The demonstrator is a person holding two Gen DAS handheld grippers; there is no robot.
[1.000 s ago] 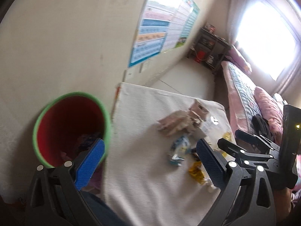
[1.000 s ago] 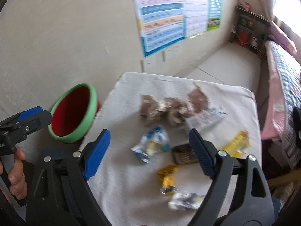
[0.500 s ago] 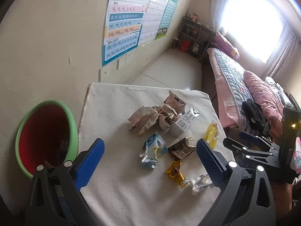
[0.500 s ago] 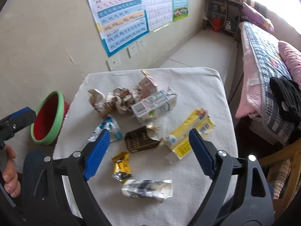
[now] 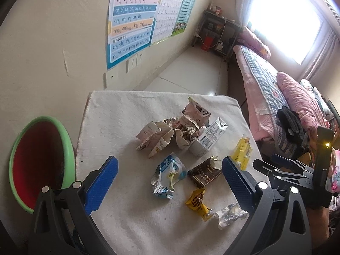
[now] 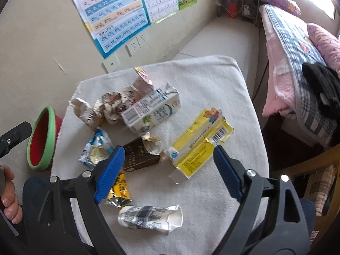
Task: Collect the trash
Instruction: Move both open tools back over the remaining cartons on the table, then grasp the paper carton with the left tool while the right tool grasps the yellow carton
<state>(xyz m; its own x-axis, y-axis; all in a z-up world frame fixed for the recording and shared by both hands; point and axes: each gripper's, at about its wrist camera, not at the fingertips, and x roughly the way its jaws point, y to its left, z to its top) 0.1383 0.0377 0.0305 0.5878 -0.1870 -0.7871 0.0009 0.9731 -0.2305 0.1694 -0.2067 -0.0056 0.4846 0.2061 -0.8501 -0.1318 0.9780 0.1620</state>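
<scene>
Trash lies scattered on a white-clothed table (image 5: 127,110). There are crumpled paper wrappers (image 5: 170,133), a milk carton (image 5: 207,140), a flattened yellow carton (image 6: 201,142), a brown packet (image 6: 140,155), a blue-white wrapper (image 5: 167,176), a small yellow wrapper (image 5: 197,204) and a grey-white crumpled wrapper (image 6: 150,216). A red bin with a green rim (image 5: 69,146) stands on the floor left of the table. My left gripper (image 5: 169,165) hangs open above the blue-white wrapper, holding nothing. My right gripper (image 6: 169,150) is open and empty above the brown packet and yellow carton.
A wall with posters (image 5: 131,21) runs behind the table and bin. A bed with pink bedding (image 5: 276,91) lies to the right, and a dark shelf (image 5: 216,31) stands at the far end. A wooden chair (image 6: 314,170) is near the table's right edge. A hand (image 6: 8,193) shows at far left.
Both grippers swung right, away from the bin and over the trash, and came lower and closer to the table. Their jaws stayed open and empty throughout.
</scene>
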